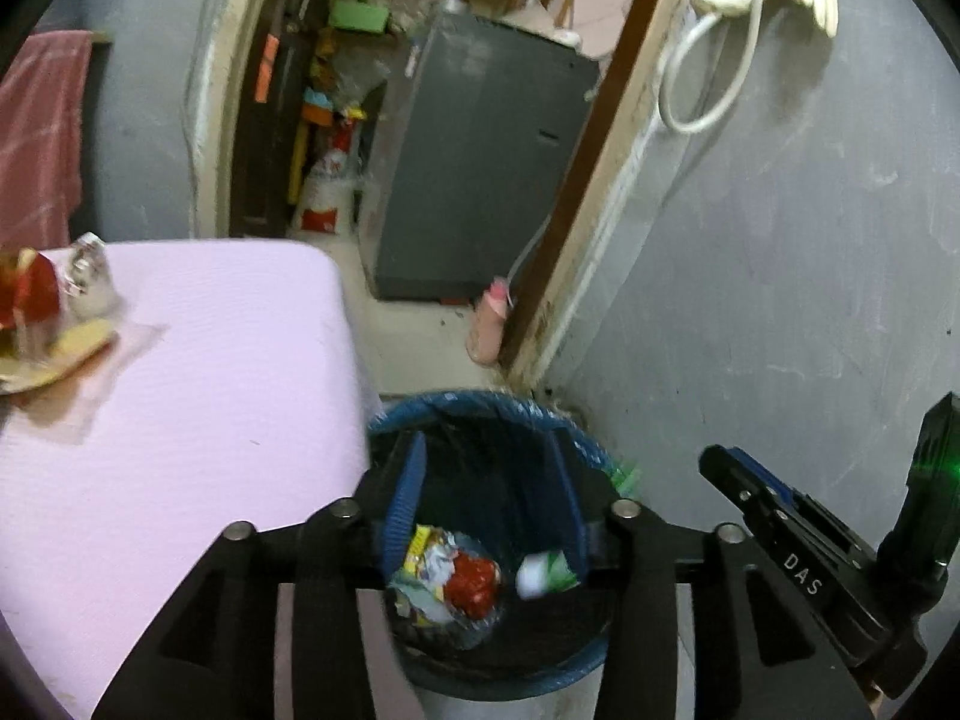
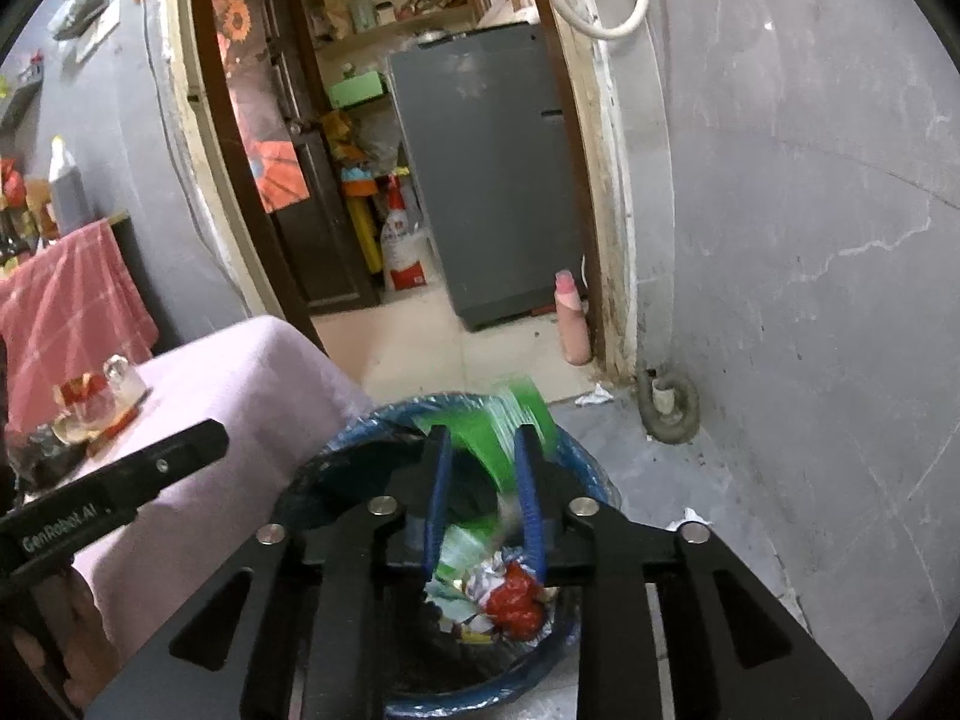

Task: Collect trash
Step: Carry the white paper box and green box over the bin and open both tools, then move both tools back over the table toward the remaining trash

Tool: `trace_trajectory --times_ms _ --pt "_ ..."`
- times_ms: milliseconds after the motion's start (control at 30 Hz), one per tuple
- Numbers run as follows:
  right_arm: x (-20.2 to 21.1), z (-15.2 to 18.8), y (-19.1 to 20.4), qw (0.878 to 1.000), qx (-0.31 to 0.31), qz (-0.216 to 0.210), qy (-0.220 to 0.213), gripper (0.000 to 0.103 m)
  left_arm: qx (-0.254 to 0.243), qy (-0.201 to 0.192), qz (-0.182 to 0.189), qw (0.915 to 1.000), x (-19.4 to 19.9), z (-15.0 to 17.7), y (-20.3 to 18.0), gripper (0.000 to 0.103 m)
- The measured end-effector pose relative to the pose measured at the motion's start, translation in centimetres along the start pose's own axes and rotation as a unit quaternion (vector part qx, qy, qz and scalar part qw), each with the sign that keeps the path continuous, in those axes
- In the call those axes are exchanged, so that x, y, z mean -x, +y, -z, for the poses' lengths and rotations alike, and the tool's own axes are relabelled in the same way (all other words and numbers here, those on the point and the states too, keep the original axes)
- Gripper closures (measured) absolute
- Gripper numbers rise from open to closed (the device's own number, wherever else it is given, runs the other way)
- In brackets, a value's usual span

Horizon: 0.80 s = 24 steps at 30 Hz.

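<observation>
Both tongs hover over the blue bin [image 1: 480, 408]: left tongs [image 1: 486, 468] apart and empty, right tongs [image 2: 483, 462] narrowly parted around a blurred green wrapper [image 2: 510, 420]. Crumpled trash [image 2: 510, 594] fills the bin; litter [image 1: 54, 312] remains on the bench's [image 1: 210, 360] far left.

From my seat the left tool [image 1: 486, 492] looks like matt black plastic with ribbed blue rubbery pads and bright metal pins; the right tool [image 2: 483, 480] is built the same. The trash bin [image 1: 480, 402] wears a glossy blue plastic liner. Inside lie a crumpled shiny red wrapper [image 1: 474, 582] and creased foil-like packets [image 2: 468, 546]. A thin glossy green plastic wrapper [image 2: 510, 426] blurs above the rim. The counter [image 1: 198, 408] is covered in matt pink woven cloth. The wall [image 2: 810, 210] is rough, scuffed grey plaster.
</observation>
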State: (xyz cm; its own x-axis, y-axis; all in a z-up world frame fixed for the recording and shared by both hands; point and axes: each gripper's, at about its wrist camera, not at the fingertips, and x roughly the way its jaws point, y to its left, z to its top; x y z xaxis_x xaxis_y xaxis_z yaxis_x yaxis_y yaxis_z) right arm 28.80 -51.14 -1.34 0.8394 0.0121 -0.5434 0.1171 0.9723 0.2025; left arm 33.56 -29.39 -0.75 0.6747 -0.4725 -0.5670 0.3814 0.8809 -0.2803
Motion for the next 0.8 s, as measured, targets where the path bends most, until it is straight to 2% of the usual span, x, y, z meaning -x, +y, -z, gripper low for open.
trace_trajectory --times_ms 133,200,267,333,433,500,633,800 --pt "1.4 -0.7 0.7 1.0 -0.004 -0.01 -0.023 0.08 0.001 -0.03 -0.017 0.9994 2.5 -0.6 0.8 0.047" --pt "2.3 -1.0 1.3 0.999 -0.001 -0.014 -0.039 0.077 -0.002 -0.047 -0.026 0.9986 3.8 -0.8 1.1 0.041" --pt "3.2 -1.3 2.0 0.998 0.003 -0.02 -0.055 0.073 -0.005 -0.066 -0.039 0.997 5.4 -1.0 1.6 0.031" --pt "4.3 -1.5 3.0 0.997 0.008 -0.025 -0.076 0.057 -0.004 -0.088 -0.054 0.9947 7.1 -1.1 2.2 0.019" --pt "5.6 -1.9 4.4 0.995 0.014 -0.036 -0.097 0.051 -0.001 -0.115 -0.072 0.9908 9.4 -1.2 3.2 0.011" --pt "6.3 -1.9 5.5 0.993 0.019 -0.042 -0.109 0.047 0.002 -0.13 -0.084 0.988 10.9 -1.2 4.0 0.007" --pt "7.7 -1.7 7.9 0.989 0.029 -0.059 -0.134 0.025 0.008 -0.151 -0.105 0.9829 13.5 -1.1 5.6 0.005" --pt "8.6 -1.4 11.0 0.985 0.042 -0.077 -0.151 0.011 0.018 -0.168 -0.13 0.9769 16.4 -0.5 8.2 0.004"
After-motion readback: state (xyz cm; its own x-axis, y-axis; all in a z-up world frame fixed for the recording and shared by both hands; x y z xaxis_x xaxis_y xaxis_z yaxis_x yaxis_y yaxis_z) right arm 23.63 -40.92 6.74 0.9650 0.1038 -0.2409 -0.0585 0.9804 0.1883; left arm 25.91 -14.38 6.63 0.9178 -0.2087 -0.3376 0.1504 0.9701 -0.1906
